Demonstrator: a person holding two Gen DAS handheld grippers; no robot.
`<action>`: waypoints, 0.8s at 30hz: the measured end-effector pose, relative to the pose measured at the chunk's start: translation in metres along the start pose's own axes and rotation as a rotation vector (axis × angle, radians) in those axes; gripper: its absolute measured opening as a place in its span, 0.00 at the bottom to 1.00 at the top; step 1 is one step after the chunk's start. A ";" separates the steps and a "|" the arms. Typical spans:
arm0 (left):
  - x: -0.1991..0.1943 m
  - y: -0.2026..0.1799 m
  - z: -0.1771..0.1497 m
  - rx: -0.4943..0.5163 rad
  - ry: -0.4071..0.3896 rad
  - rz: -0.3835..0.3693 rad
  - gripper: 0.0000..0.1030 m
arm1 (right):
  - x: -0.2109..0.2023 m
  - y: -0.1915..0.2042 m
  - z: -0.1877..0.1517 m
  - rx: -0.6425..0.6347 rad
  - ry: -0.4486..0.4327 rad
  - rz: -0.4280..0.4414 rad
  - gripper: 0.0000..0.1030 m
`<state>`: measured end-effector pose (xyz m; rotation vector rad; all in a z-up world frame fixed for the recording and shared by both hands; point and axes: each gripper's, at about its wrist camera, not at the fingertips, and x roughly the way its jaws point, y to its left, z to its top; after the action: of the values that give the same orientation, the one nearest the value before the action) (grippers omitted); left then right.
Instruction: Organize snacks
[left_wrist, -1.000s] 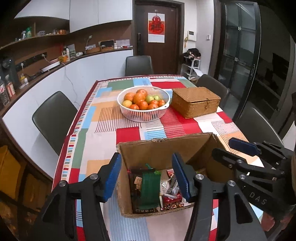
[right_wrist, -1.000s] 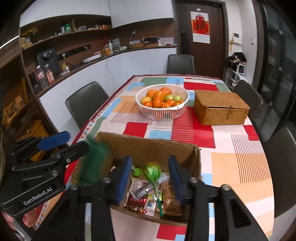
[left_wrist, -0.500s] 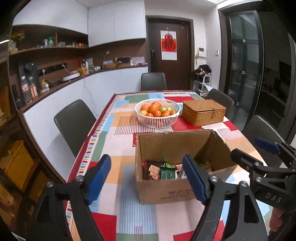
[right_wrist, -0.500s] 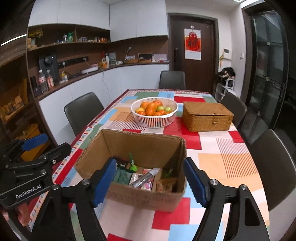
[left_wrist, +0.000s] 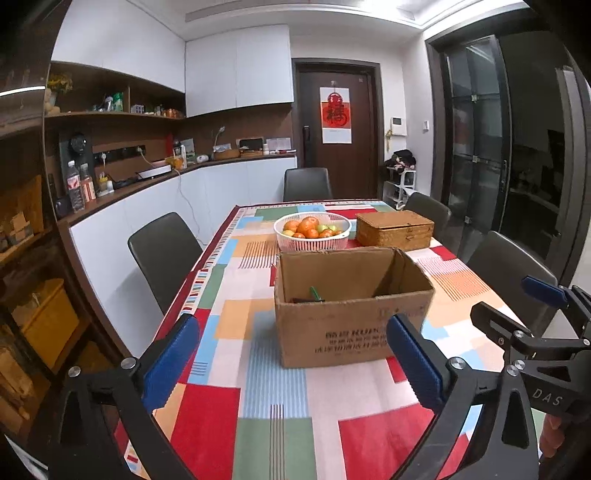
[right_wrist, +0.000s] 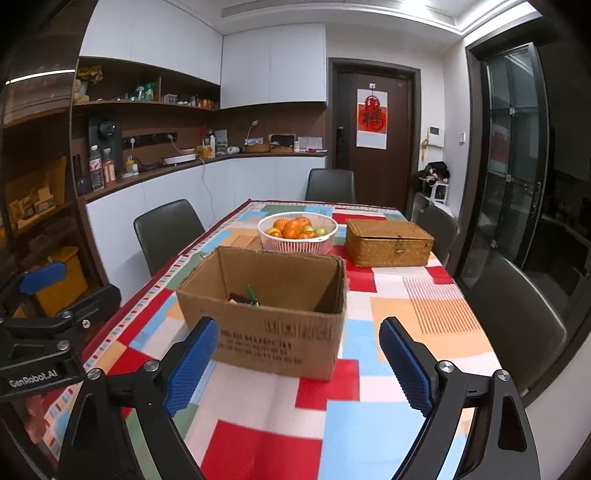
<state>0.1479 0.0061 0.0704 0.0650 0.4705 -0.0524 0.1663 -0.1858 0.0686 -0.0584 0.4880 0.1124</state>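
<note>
- While both tools hang back over the near edge of the bench, the left hand-held gripper has its blue pads spreading apart with nothing between them; only the patterned cloth shows in the gap.
- The cardboard box stands on the bench ahead of that gap, open at the top and apart from both tools.
- Inside it, only the tips of the snacks peep over the front wall: a green wrapper end and something dark. How many packets lie below the wall is hidden.
- These packets look light, soft and crinkly, probably slippery in foil, so my guess is a pinch across the flat middle of one packet would hold better than a grab at a loose end.
- The box itself seems stiff but thin-walled; squeezed at the rim it would likely buckle, so its lower corners are the safer hold.
- Behind it sits a white basket of oranges and green fruit.
- Right of that, a woven lidded case stands closed, its contents unseen.
- The right hand-held gripper is likewise opening, empty, with the box just beyond its pads.
</note>
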 end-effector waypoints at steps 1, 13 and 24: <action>-0.005 -0.001 -0.002 0.004 -0.003 -0.001 1.00 | -0.007 0.000 -0.005 0.004 -0.007 -0.005 0.88; -0.050 -0.009 -0.025 0.006 -0.017 0.000 1.00 | -0.058 0.000 -0.038 0.056 -0.005 -0.010 0.89; -0.072 -0.007 -0.032 0.002 -0.072 0.040 1.00 | -0.080 0.006 -0.042 0.032 -0.050 -0.028 0.89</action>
<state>0.0689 0.0037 0.0737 0.0740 0.3975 -0.0162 0.0764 -0.1912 0.0694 -0.0305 0.4384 0.0786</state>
